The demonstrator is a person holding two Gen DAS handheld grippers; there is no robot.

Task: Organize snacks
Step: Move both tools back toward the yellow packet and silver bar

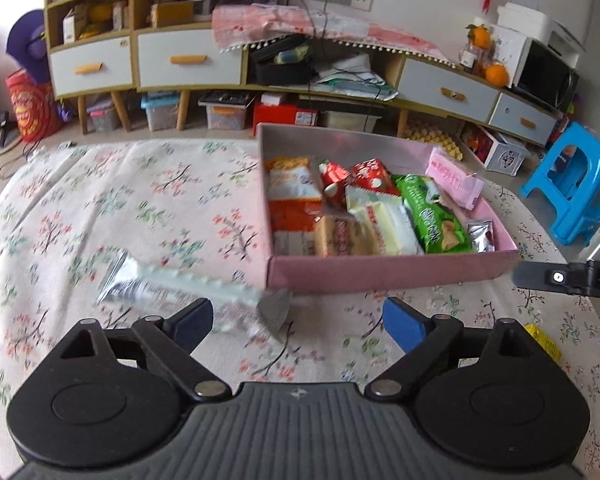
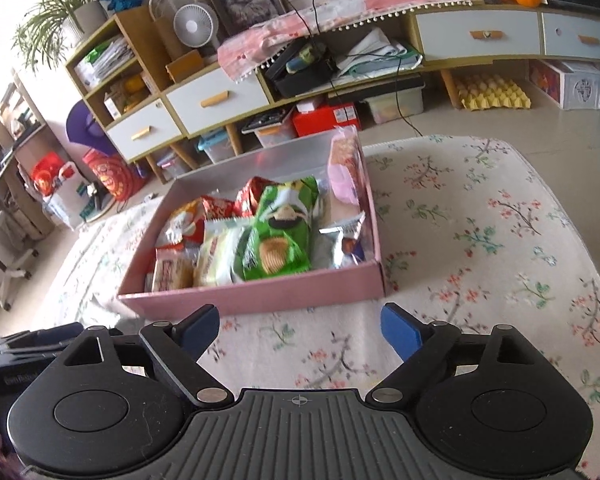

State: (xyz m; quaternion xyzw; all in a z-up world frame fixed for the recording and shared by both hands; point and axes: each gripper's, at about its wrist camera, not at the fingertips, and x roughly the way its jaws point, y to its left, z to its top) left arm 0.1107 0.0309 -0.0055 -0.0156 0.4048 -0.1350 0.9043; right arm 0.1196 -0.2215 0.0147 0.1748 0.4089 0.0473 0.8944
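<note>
Looking along the left gripper (image 1: pixel 298 320), its jaws stand wide apart with nothing between them; a long silvery snack packet (image 1: pixel 180 290) lies blurred on the floral cloth (image 1: pixel 140 200) just left of the pink cardboard box (image 1: pixel 380 272), which holds crinkly wrappers, among them a green packet (image 1: pixel 432 216)

From the right wrist, the right gripper (image 2: pixel 300 326) is likewise released and empty, before the same pink box (image 2: pixel 260 294) crowded with glossy packets

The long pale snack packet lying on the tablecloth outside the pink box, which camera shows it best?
The left wrist view. The long pale snack packet lies there in full on the tablecloth, left of the pink box, just ahead of the open left gripper, though blurred. The right wrist view shows at most a blurred scrap by the box's near left corner.
</note>
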